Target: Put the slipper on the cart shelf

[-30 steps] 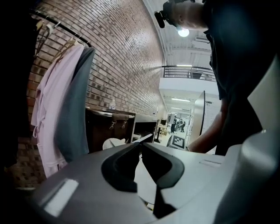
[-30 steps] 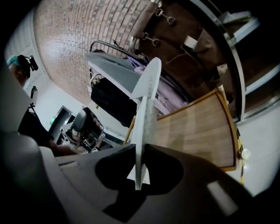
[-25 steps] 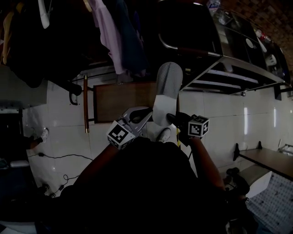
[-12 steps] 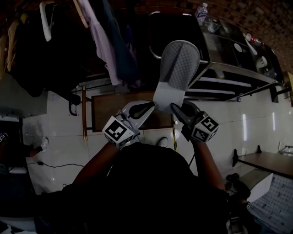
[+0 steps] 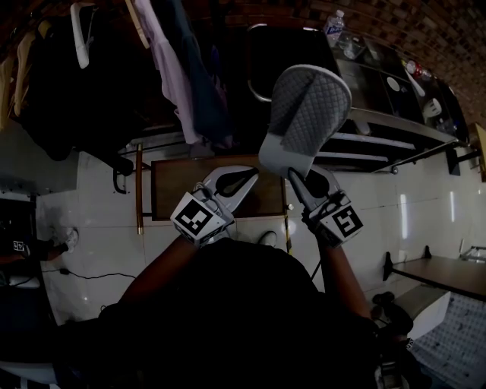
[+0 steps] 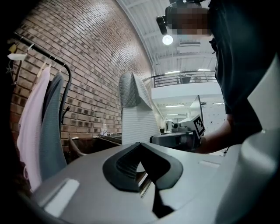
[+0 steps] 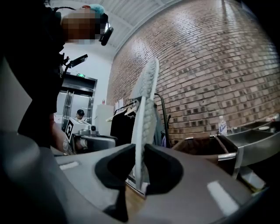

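Note:
The slipper has a grey quilted upper and a white sole. It stands on end in the air, toe up, in front of the metal cart. My right gripper is shut on its heel end. In the right gripper view the sole runs edge-on between the black pads. My left gripper sits just left of the heel, shut and empty. In the left gripper view its tips meet, and the slipper stands beyond them, apart.
The cart's shelves lie right of the slipper, and a bottle stands on its top. A clothes rack with hanging garments is at the upper left. A wooden board lies on the white tiled floor below the grippers.
Both grippers have risen. The slipper went up and rightward, from over the wooden board to in front of the cart. The right gripper has rolled, and its marker cube now faces differently.

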{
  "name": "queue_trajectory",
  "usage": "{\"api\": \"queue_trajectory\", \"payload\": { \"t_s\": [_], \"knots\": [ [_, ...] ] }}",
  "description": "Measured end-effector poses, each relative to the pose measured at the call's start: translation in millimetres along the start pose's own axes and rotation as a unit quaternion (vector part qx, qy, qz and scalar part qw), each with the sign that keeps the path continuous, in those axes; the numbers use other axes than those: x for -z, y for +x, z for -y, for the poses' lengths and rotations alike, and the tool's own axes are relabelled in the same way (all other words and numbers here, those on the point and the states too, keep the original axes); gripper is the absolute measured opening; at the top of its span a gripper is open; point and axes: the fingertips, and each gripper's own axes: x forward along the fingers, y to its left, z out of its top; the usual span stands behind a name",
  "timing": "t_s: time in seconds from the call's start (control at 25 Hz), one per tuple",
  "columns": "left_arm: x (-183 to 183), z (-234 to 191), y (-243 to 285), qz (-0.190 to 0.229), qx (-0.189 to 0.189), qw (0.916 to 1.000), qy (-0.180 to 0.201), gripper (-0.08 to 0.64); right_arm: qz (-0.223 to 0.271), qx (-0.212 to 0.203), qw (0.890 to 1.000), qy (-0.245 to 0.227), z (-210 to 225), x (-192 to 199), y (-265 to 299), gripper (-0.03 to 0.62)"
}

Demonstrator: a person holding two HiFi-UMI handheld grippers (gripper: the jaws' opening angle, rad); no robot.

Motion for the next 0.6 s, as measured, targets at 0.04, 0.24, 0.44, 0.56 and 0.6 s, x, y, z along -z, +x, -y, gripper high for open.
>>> {"api": "queue_trajectory", "payload": {
  "t_s": [0.04, 0.24, 0.44, 0.56, 0.6],
  "knots": [
    [0.2, 1.1, 0.4, -0.002, 0.004, 1.0, 0.0, 0.002, -0.001, 0.001, 1.0, -0.001, -0.5, 0.4, -0.9, 0.061],
    [6.1, 5.5, 0.8, -0.008, 0.018, 0.9998, 0.003, 0.002, 0.009, 0.02, 0.999, -0.036, -4.2, -3.4, -8.1, 0.061],
    [-0.4, 6.5, -5.7, 0.015, 0.024, 0.9995, -0.014, 0.002, 0.01, 0.029, 0.999, -0.034, -8.2, -5.5, -10.4, 0.061],
    [1.0, 3.9, -8.3, 0.012, 0.018, 0.9997, -0.013, 0.002, 0.009, 0.035, 0.999, -0.038, -11.3, -4.2, -10.9, 0.061],
    [2.1, 3.1, -8.9, 0.01, 0.017, 0.9997, -0.014, 0.002, 0.009, 0.04, 0.998, -0.04, -12.3, -3.6, -11.7, 0.061]
  ]
}}
